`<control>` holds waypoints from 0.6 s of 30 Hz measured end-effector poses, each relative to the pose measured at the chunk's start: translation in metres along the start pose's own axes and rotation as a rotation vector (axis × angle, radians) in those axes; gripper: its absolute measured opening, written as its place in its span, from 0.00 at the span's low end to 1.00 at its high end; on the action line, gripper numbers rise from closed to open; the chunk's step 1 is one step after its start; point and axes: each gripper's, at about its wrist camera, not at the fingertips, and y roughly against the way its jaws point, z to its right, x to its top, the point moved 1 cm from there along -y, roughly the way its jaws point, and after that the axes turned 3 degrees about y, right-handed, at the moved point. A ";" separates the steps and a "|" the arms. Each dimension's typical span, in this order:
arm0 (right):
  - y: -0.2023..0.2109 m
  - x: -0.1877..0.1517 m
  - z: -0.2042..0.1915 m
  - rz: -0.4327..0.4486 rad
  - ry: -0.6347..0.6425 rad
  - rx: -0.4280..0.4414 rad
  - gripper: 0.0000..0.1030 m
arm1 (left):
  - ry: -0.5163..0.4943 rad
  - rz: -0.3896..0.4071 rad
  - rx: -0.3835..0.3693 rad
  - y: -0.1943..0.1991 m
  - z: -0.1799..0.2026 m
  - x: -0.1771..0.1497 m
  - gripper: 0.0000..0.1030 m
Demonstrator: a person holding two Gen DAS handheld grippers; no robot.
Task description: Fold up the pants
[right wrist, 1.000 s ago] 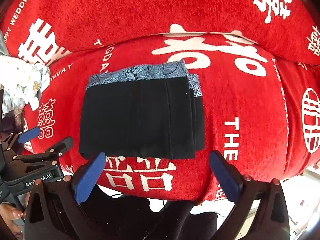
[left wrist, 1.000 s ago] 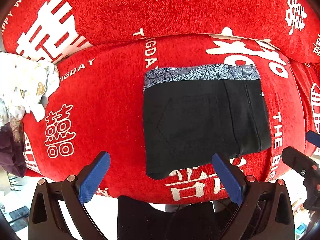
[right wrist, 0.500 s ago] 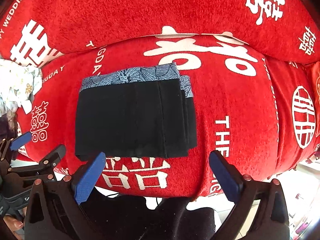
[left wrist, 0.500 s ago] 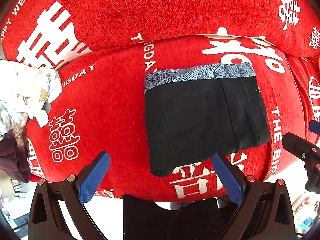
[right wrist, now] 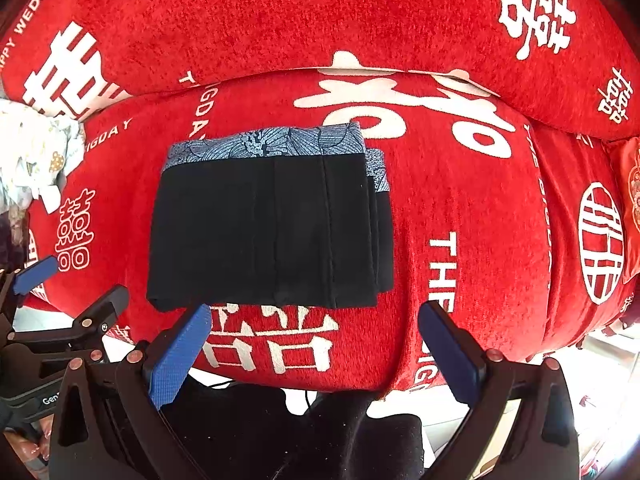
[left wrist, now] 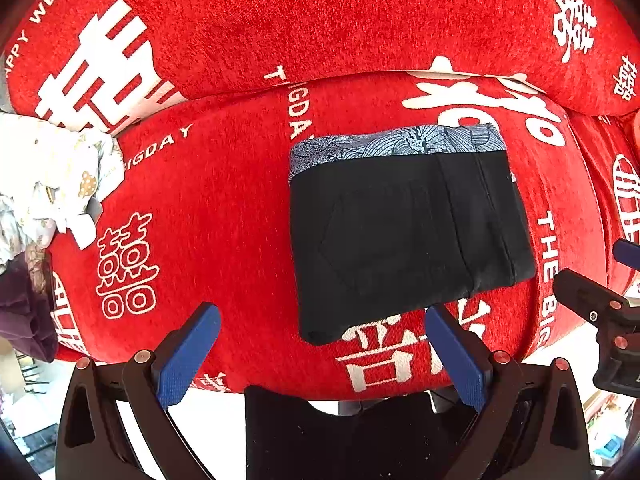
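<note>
- The pants [left wrist: 404, 236], black with a blue patterned waistband [left wrist: 396, 146], are lying folded into a compact rectangle on a red sofa seat [left wrist: 216, 200] printed with white characters; the fold is judged to be finished or nearly so.
- The left gripper [left wrist: 320, 354] is being held just short of the near edge of the pants, jaws wide apart, nothing gripped; the right gripper [right wrist: 316, 350] is being held likewise, jaws apart and empty.
- At the right side, lower layers are being shown stepped out from under the top layer [right wrist: 380, 216]; a pinch there may be catching one layer only and the stack may be pulled open.
- The seat front is curving down close below the pants; a drag toward it may be tipping the bundle off.
- Bare seat is lying open on both sides; pale crumpled cloth [left wrist: 52, 176] is crowding the far left.
</note>
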 end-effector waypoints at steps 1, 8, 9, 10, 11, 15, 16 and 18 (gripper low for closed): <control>0.000 0.000 -0.001 0.000 0.001 -0.001 1.00 | 0.001 0.000 -0.001 0.000 0.000 0.000 0.99; 0.000 -0.001 -0.002 0.001 0.001 -0.006 1.00 | -0.004 0.002 -0.001 0.001 -0.001 -0.002 0.99; 0.000 -0.001 -0.002 0.001 0.002 -0.006 1.00 | -0.007 0.003 -0.001 0.002 -0.001 -0.001 0.99; 0.000 -0.001 -0.002 0.001 0.003 -0.007 1.00 | -0.008 0.004 -0.001 0.002 -0.001 -0.001 0.99; 0.000 0.000 -0.003 0.001 0.004 -0.008 1.00 | -0.009 0.005 -0.001 0.002 -0.002 -0.001 0.99; 0.000 -0.001 -0.003 0.000 0.001 -0.010 1.00 | -0.012 0.009 0.004 0.003 -0.002 0.000 0.99; 0.000 0.000 -0.003 -0.001 0.000 -0.010 1.00 | -0.013 0.010 0.005 0.003 -0.002 0.001 0.99; 0.000 0.000 -0.003 -0.001 0.001 -0.010 1.00 | -0.013 0.010 0.003 0.003 -0.003 0.002 0.99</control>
